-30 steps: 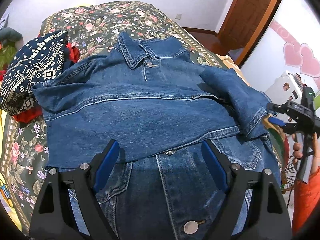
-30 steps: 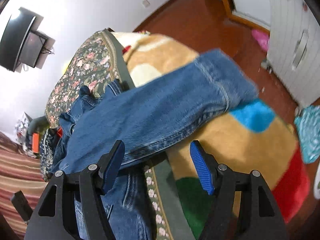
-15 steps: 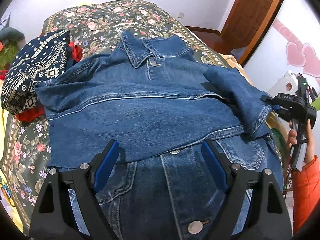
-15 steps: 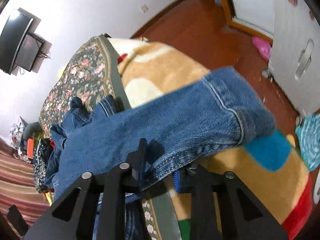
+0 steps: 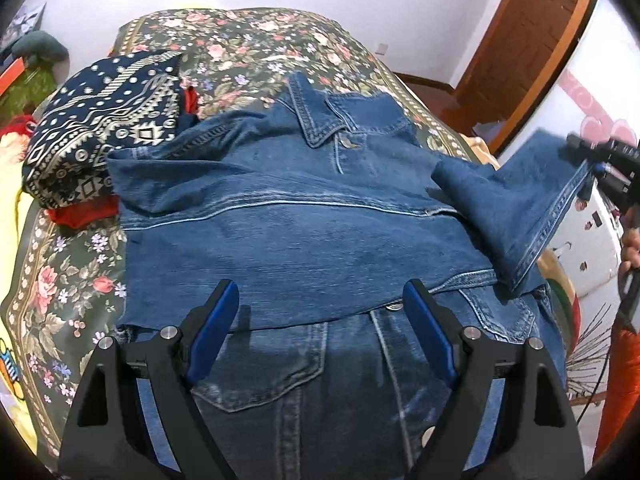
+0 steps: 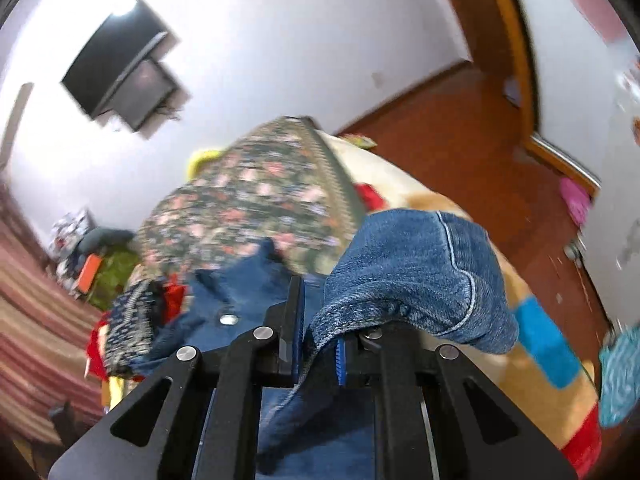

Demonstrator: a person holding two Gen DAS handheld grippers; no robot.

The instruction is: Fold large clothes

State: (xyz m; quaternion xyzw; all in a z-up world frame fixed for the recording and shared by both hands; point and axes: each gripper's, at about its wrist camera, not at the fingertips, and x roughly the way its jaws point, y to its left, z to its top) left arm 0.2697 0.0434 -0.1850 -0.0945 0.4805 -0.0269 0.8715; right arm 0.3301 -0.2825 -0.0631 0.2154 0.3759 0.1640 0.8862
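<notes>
Blue denim jacket front-up on floral bed, collar far; one sleeve lifted off right side.

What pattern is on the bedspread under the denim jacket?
Pink and red flowers on a dark ground: the bedspread, clearest in the left wrist view.

Blue denim jacket spread on the floral-covered bed, collar toward the far end; patterned navy cloth bunched at its left; one sleeve raised off the right edge in the right tongs; left tongs above the near hem.
</notes>
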